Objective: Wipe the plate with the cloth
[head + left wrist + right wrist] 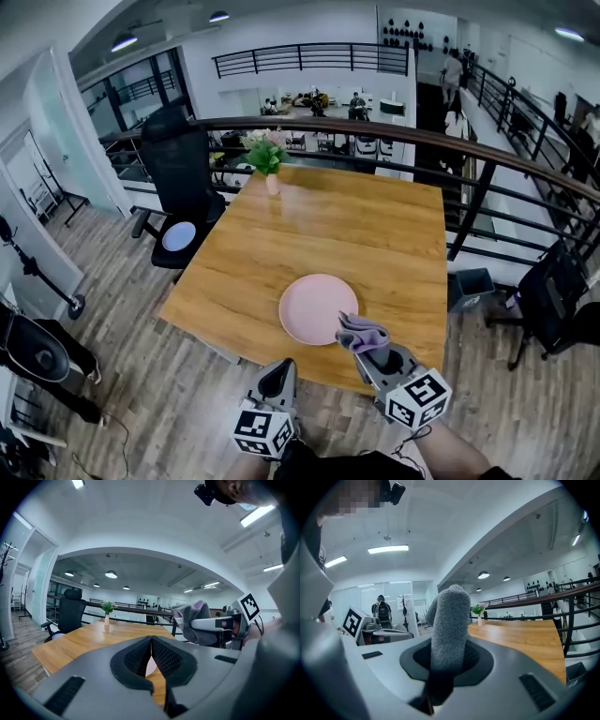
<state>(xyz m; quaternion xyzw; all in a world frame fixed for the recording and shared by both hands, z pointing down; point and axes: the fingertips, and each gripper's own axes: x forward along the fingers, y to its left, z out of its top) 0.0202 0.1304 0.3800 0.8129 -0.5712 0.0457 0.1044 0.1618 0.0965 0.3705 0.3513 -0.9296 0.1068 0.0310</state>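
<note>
A pink plate (pixel 316 307) lies on the wooden table (pixel 347 225) near its front edge. My right gripper (pixel 364 343) is shut on a grey and purple cloth (pixel 361 331), which hangs just over the plate's right rim. In the right gripper view the cloth (pixel 449 620) stands up between the jaws. My left gripper (pixel 277 379) is shut and empty, held below the table's front edge, left of the right one. The left gripper view shows a sliver of the plate (pixel 150 666) between its closed jaws, and the cloth (pixel 196 621) to the right.
A small vase with flowers (pixel 267 155) stands at the table's far left corner. A black office chair (pixel 178 178) is at the table's left side. A curved railing (pixel 487 155) runs behind the table. A bin (pixel 469 286) sits on the floor at right.
</note>
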